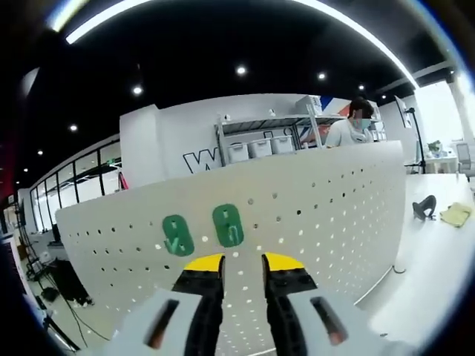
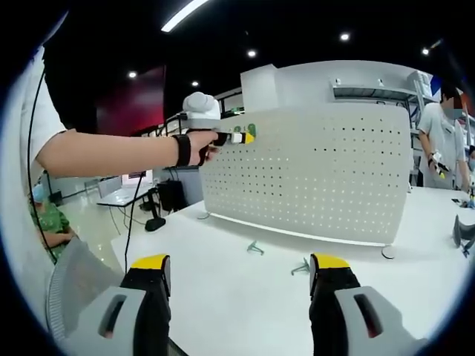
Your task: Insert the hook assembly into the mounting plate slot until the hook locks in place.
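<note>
A white pegboard (image 1: 319,200) stands upright on the table, and two green hook plates (image 1: 178,235) (image 1: 228,225) sit side by side on its face. My left gripper (image 1: 243,262) is just in front of them, open, with nothing between its yellow tips. In the right gripper view a person's hand holds the left gripper (image 2: 241,137) against the upper left corner of the pegboard (image 2: 319,170), where a bit of green (image 2: 251,130) shows. My right gripper (image 2: 241,265) hangs wide open and empty over the table. Two small metal hooks (image 2: 255,248) (image 2: 300,267) lie on the table before the board.
The white table (image 2: 223,297) runs out in front of the board. A black object (image 1: 424,208) and a yellow cloth (image 1: 454,215) lie to the board's right. One person (image 1: 349,130) stands behind the board, by a shelf of bins (image 1: 260,144).
</note>
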Available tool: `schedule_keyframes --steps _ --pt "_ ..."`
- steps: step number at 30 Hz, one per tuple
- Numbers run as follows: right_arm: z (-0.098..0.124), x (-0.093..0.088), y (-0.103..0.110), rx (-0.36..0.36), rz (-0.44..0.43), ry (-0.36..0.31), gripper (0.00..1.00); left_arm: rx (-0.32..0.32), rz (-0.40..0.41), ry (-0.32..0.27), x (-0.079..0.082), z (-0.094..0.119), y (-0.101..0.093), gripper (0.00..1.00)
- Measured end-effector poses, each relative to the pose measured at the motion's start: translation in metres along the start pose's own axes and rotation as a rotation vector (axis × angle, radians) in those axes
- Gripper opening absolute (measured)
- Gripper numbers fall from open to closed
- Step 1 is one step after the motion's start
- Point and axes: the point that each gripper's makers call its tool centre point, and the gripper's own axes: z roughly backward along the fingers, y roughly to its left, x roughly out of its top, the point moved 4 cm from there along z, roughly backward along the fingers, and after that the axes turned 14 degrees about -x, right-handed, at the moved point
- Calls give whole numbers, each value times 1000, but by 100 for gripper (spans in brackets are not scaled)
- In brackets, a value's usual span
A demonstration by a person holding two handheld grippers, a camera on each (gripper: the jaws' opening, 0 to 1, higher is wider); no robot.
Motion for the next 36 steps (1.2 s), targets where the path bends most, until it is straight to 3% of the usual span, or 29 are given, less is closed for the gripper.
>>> schedule_keyframes --steps 27,36 --pt "-1 -2 4 5 -1 4 77 -117 59 35 -37 36 -23 26" --pt "-5 -3 9 23 -2 6 76 -157 71 77 -61 47 -35 26"
